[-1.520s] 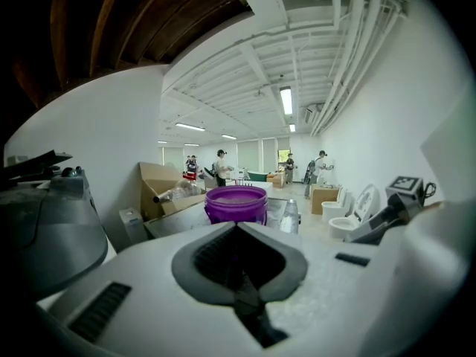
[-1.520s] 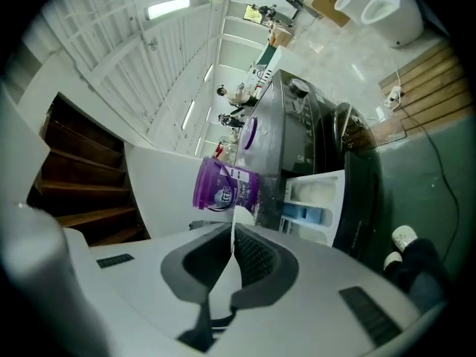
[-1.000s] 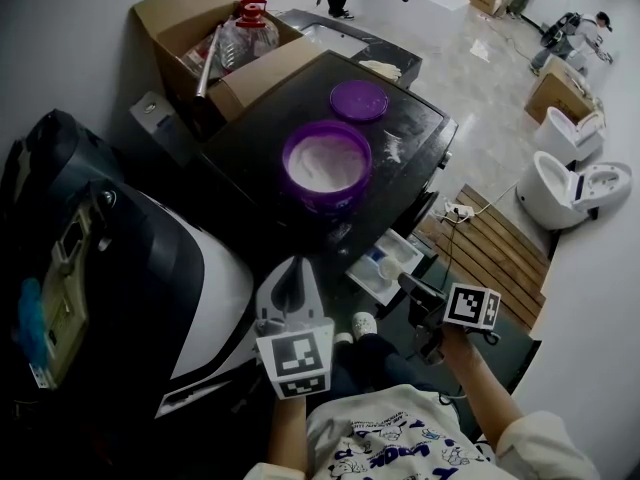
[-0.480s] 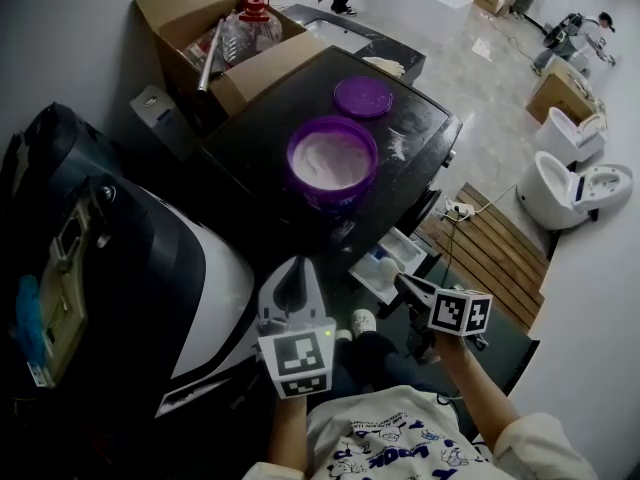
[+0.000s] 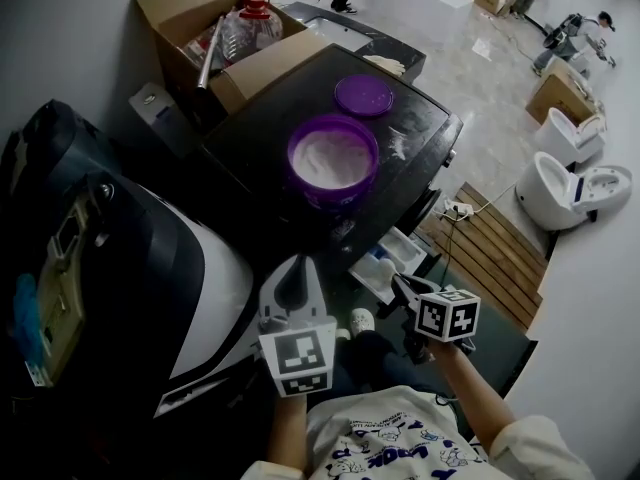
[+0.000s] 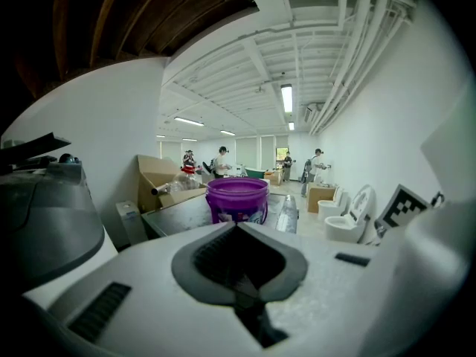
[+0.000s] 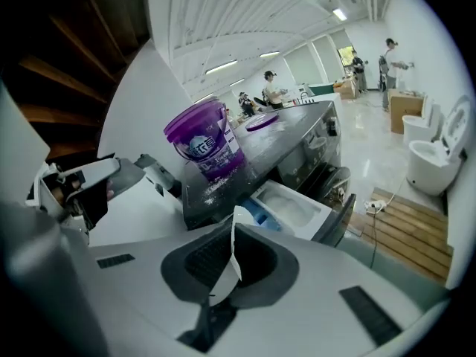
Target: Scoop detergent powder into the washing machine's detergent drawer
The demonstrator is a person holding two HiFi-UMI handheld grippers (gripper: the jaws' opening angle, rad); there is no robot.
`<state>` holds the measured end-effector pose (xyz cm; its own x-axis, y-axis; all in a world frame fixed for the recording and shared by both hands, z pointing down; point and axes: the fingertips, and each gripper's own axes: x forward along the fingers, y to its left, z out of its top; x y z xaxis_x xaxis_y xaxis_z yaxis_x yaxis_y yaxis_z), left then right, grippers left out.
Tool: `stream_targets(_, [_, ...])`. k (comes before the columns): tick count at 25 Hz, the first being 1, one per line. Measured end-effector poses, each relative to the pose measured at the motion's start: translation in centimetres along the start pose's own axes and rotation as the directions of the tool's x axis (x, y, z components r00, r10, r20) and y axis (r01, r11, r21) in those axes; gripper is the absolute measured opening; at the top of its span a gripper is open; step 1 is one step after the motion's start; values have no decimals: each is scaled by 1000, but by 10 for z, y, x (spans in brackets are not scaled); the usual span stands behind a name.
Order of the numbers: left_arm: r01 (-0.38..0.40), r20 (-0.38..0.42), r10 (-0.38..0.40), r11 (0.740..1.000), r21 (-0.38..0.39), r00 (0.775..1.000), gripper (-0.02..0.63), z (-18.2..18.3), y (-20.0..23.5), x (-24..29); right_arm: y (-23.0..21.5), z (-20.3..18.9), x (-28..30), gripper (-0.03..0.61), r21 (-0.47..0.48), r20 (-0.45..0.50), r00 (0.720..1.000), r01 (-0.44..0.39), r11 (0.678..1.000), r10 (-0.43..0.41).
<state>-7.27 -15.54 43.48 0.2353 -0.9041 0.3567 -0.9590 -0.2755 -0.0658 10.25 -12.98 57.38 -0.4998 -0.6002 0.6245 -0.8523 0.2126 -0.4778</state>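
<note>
Below the front edge of the washing machine [image 5: 262,144], the one detergent drawer [image 5: 408,253] stands pulled out, with white powder lying in its pale compartment. Just in front of it is the right gripper [image 5: 399,281], whose jaws are closed tight on a thin white scoop [image 7: 225,268] that stands edge-on between them. Since a second ago this gripper has drawn a little back from the drawer toward the person, and its marker cube has turned and shifted left. The left gripper [image 5: 293,265] has stayed where it was, near the machine's front and well left of the drawer. Its jaws are pressed together with nothing between them, and they point at the bucket. On the machine's dark top stand one purple bucket [image 5: 332,160], filled with white powder, and one purple lid [image 5: 363,95], lying flat just behind it. Neither has moved. Some spilled powder [image 5: 396,146] dusts the top to the right of the bucket. Farther out, one cardboard box [image 5: 185,13] sits behind the machine, and two white toilets [image 5: 560,186] stand on the floor at the right.
</note>
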Motion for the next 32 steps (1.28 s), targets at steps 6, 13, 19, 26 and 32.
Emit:
stream_targets(6, [-2, 0, 2, 1000, -2, 1000, 3, 0, 0, 0, 4, 2, 5, 21, -225, -14, 997, 71, 972, -76])
stream_targets(13, [-7, 0, 7, 1000, -2, 1000, 3, 0, 1, -1, 14, -10, 15, 21, -502, -47, 989, 96, 859, -137])
stream_targets(19, [-16, -3, 16, 1000, -9, 1000, 3, -2, 6, -2, 18, -16, 25, 21, -692, -44, 979, 114, 713, -200])
stream_targets(26, [-23, -5, 23, 1000, -14, 1000, 3, -4, 10, -4, 21, -22, 33, 21, -857, -18, 959, 131, 498, -283])
stream_targets(32, [-31, -1, 31, 999, -23, 1000, 3, -4, 13, -5, 20, -29, 40, 21, -947, 21, 939, 129, 293, -344])
